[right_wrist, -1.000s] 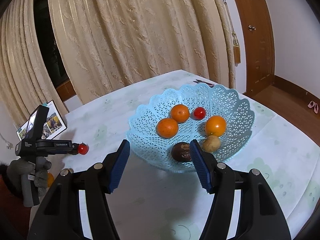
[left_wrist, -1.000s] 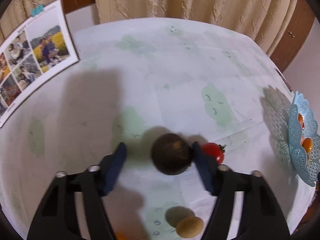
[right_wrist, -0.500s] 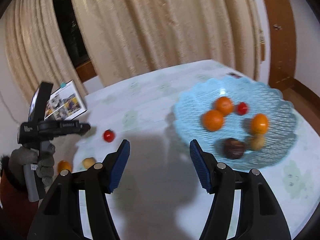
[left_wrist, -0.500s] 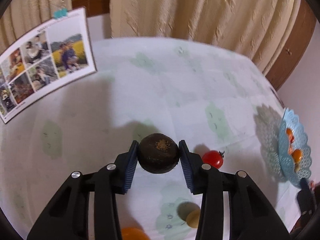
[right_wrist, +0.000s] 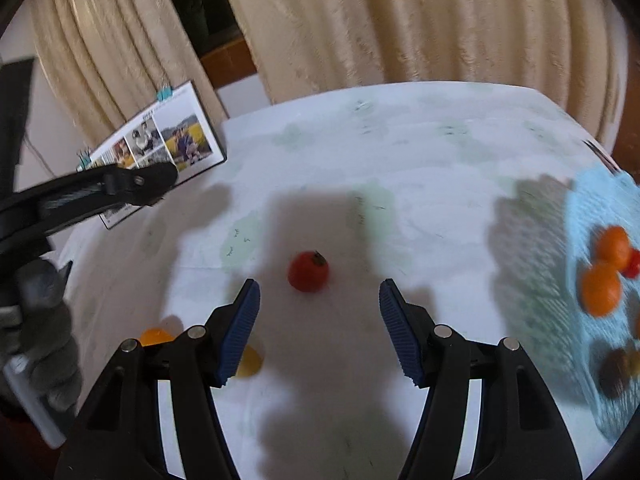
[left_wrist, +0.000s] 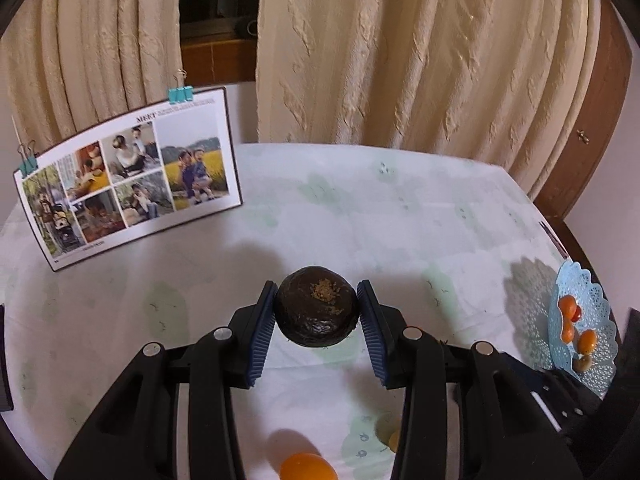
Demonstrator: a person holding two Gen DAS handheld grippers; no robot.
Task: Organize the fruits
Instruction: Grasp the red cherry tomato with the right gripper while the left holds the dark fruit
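Left hand-held gripper (left_wrist: 317, 312) clamped on a dark round fruit (left_wrist: 317, 307), likely a passion fruit, blue pads pressing both sides, fruit held clear above the table (left_wrist: 360, 200). Right hand-held gripper (right_wrist: 319, 292) about half open, nothing between the pads, hanging over a cherry tomato (right_wrist: 308, 271) that sits on the table just ahead of the tips. Open cloth all round the tomato; widest free area is mid-table toward the curtains (left_wrist: 420, 52). Far table edge runs along the curtain foot, right edge curves down past the light-blue lattice basket (left_wrist: 598, 316), which sits near that right edge with oranges, a small red fruit and a brownish one inside. Left side is bounded by a clipped photo board (left_wrist: 128, 176) standing tilted; header reads "MEET", smaller print too fine to read. Near edge: an orange (left_wrist: 307, 468) and a small yellowish fruit (right_wrist: 250, 362) lie on the table under the grippers. Right view is motion-blurred, basket detail soft.
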